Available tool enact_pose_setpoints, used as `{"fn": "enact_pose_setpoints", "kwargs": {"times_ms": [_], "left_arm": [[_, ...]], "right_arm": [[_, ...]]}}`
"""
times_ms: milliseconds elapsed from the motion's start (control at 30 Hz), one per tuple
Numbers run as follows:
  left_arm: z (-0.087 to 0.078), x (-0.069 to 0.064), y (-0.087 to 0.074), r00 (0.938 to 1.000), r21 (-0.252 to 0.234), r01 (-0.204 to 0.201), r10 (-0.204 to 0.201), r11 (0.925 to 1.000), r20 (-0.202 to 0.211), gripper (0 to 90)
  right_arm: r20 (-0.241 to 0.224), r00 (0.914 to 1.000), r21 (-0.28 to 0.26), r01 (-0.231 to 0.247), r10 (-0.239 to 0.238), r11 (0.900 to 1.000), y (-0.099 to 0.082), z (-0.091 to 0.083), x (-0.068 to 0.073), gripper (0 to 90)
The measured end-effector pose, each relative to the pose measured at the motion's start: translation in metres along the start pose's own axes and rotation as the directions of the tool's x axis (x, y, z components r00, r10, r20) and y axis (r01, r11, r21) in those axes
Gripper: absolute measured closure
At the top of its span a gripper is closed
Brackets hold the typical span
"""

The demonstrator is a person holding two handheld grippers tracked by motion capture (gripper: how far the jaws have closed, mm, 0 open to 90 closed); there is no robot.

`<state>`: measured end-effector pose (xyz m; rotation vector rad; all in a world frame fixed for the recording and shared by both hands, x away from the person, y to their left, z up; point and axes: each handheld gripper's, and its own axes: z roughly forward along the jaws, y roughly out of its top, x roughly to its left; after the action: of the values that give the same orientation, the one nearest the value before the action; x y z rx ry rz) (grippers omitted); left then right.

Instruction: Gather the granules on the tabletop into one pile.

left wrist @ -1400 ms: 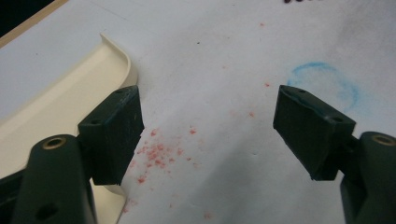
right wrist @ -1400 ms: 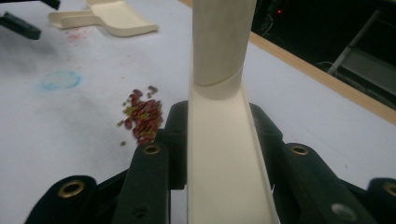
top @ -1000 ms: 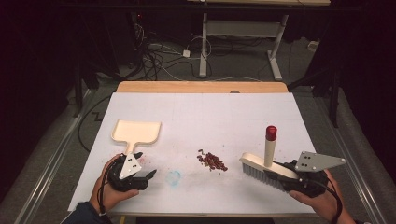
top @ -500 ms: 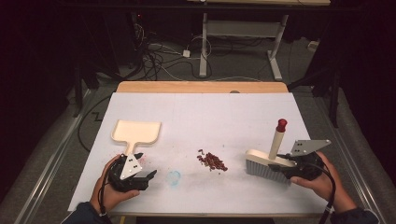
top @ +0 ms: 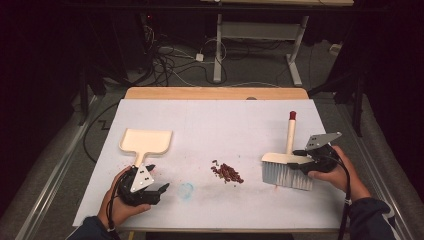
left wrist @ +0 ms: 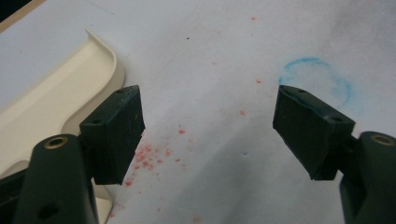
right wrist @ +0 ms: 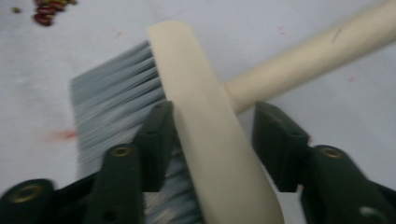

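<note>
Cream plastic dustpan [top: 146,141] at 10 o'clock. Left gripper [top: 159,189] below it, jaws wide, empty. Dark red bean pile [top: 227,172] centre. Cream-backed grey-bristle brush [top: 286,167] at 3 o'clock lies between right gripper [top: 300,160] jaws, just opening; right-hand pad clear of brush back.

The cream-backed hand brush with grey bristles [top: 286,171] lies at the desk's right, its cream handle with a red tip pointing to the far side. The small pile of dark red beans [top: 227,172] sits just left of its bristles.
</note>
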<state>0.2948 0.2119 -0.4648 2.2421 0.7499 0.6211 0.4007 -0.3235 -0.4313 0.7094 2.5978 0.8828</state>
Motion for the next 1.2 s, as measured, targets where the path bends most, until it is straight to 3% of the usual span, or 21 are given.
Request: {"fn": "enact_pose_setpoints", "kwargs": {"times_ms": [133, 233, 267, 300, 367, 400, 467, 533, 667, 733, 800, 900, 1000, 1200], "left_arm": [[0.001, 0.0, 0.0, 0.9999, -0.002, -0.011, 0.011, 0.9999, 0.001, 24.0], [0.001, 0.001, 0.0, 1.0, -0.008, -0.001, 0.001, 1.0, 0.005, 24.0], [0.001, 0.002, 0.001, 1.0, -0.011, 0.006, -0.006, 0.9999, 0.005, 24.0], [0.001, 0.003, 0.001, 0.9999, -0.013, 0.012, -0.012, 0.9998, 0.004, 24.0], [0.0, 0.002, 0.0, 1.0, -0.014, 0.004, -0.004, 0.9999, 0.003, 24.0], [0.0, 0.002, 0.0, 1.0, -0.014, 0.005, -0.005, 0.9999, 0.005, 24.0], [0.0, 0.002, 0.0, 1.0, -0.014, 0.006, -0.005, 0.9999, 0.005, 24.0], [0.0, 0.002, 0.0, 1.0, -0.017, 0.004, -0.004, 0.9998, 0.005, 24.0], [-0.001, 0.001, 0.0, 1.0, -0.019, 0.002, -0.002, 0.9998, 0.006, 24.0], [-0.001, 0.001, 0.0, 1.0, -0.022, 0.003, -0.003, 0.9998, 0.006, 24.0], [-0.001, 0.002, 0.0, 1.0, -0.02, 0.004, -0.004, 0.9998, 0.005, 24.0], [-0.001, 0.002, 0.0, 1.0, -0.019, 0.002, -0.002, 0.9998, 0.003, 24.0], [-0.001, 0.001, 0.001, 1.0, -0.018, -0.004, 0.004, 0.9998, 0.004, 24.0], [0.001, 0.001, 0.001, 1.0, -0.014, 0.001, -0.001, 0.9999, 0.001, 24.0]], "right_arm": [[0.053, 0.998, 0.026, -0.035, 0.034, 0.999, 0.002, 0.01, -0.009, 52.4], [0.121, 0.9823, 0.005, -0.145, 0.143, 0.9895, 0.005, 0.015, -0.015, 57.0], [0.128, 0.975, 0.003, -0.183, 0.182, 0.983, 0.007, 0.017, -0.016, 57.4], [0.158, 0.9617, 0.005, -0.227, 0.224, 0.9738, 0.008, 0.02, -0.018, 60.7], [0.241, 0.9408, 0.063, -0.261, 0.239, 0.9633, 0.011, 0.028, -0.02, 64.8], [0.267, 0.9284, 0.067, -0.285, 0.258, 0.9562, 0.011, 0.032, -0.02, 68.7], [0.286, 0.9114, 0.056, -0.325, 0.296, 0.9442, 0.01, 0.036, -0.023, 70.1], [0.288, 0.9018, 0.047, -0.349, 0.322, 0.9359, 0.01, 0.038, -0.025, 69.9], [0.318, 0.8923, 0.067, -0.358, 0.32, 0.9314, 0.013, 0.047, -0.026, 67.2], [0.33, 0.8828, 0.059, -0.372, 0.334, 0.9262, 0.013, 0.047, -0.026, 64.9], [0.338, 0.8801, 0.057, -0.373, 0.333, 0.9263, 0.013, 0.045, -0.026, 62.4], [0.357, 0.8671, 0.015, -0.377, 0.347, 0.926, 0.013, 0.04, -0.027, 58.5], [0.341, 0.8727, -0.059, -0.351, 0.349, 0.9345, 0.014, 0.033, -0.027, 55.2], [0.296, 0.881, -0.201, -0.321, 0.369, 0.9256, 0.023, 0.018, -0.021, 50.1]]}}
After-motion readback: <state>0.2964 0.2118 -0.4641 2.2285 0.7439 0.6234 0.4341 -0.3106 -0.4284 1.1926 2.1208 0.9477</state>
